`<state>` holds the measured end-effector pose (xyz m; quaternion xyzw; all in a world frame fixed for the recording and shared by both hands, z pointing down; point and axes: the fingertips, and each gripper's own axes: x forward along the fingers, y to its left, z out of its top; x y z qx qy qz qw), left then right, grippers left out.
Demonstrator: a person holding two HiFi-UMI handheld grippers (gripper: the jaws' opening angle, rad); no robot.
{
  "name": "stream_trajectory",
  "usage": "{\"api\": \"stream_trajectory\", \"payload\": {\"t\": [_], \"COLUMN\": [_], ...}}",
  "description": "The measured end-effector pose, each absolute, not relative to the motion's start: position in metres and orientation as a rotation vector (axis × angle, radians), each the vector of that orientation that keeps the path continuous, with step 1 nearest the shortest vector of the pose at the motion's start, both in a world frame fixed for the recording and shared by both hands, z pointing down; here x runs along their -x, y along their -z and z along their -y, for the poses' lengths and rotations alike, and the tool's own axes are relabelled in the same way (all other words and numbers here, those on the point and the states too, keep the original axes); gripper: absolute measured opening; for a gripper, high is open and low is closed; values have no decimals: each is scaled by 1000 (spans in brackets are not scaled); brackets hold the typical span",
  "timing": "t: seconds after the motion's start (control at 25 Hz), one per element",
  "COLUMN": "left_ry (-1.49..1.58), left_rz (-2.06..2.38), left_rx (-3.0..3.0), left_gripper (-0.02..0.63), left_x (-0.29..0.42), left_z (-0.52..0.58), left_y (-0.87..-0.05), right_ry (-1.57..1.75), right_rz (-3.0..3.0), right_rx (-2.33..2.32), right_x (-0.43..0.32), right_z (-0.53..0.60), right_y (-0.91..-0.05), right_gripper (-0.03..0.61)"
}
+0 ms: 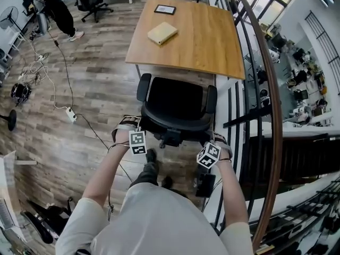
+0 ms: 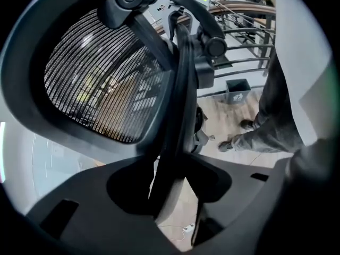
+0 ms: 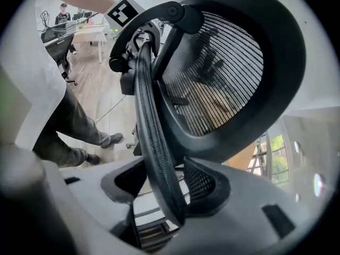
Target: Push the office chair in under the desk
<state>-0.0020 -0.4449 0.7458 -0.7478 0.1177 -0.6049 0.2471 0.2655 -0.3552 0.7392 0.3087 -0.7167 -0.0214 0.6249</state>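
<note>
Left gripper (image 2: 169,166): jaws clamped on the backrest rim (image 2: 178,105) of the office chair (image 1: 175,108). The dark rim runs upright between the two jaws and fills the gap at their tips. The marker cube faces up toward the head view.
Right gripper (image 3: 163,174): jaws clamped on the opposite side of the same rim. The mesh edge passes between the jaws at a slant and touches both.
Grip points: one gripper at each upper corner of the backrest, with the backrest between them. Both grippers tilt steeply down.
Office chair: directly ahead of both grippers, its back toward the person. The seat lies beyond the jaws, just beside the near edge of the desk (image 1: 212,52) and not yet under it. One armrest is ahead of each gripper.
Mesh panel (image 2: 101,84): left of the rim in the left gripper view, right of it in the right gripper view.
Desk: wooden top, ahead of the chair and well beyond both grippers.
On desk: a flat tan box (image 1: 162,33) ahead of the left gripper. A dark framed tablet (image 1: 164,9) lies farther out, near the far edge.
Railing (image 1: 270,89): curved rail with dark bars, outboard of the right gripper.
Floor: wood planks. A white power strip (image 1: 70,114) with its cable lies outboard of the left gripper.
Background: a second person (image 1: 58,9) and another chair (image 1: 93,1), far ahead and left of the left gripper.
</note>
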Motion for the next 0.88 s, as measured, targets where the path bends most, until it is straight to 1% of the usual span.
{"api": "stream_trajectory", "payload": {"t": [0.32, 0.88], "left_ry": [1619, 1547], "left_rz": [-282, -259], "left_rx": [2044, 2059], "left_gripper": [169, 164], "left_x": [-15, -49], "left_z": [513, 601], "left_y": [-743, -740], "right_ry": [36, 52], "right_rz": [1624, 1578], "right_rx": [-753, -792], "right_x": [-282, -319], "right_z": [422, 520], "right_y": [-737, -738], "right_gripper": [219, 227]}}
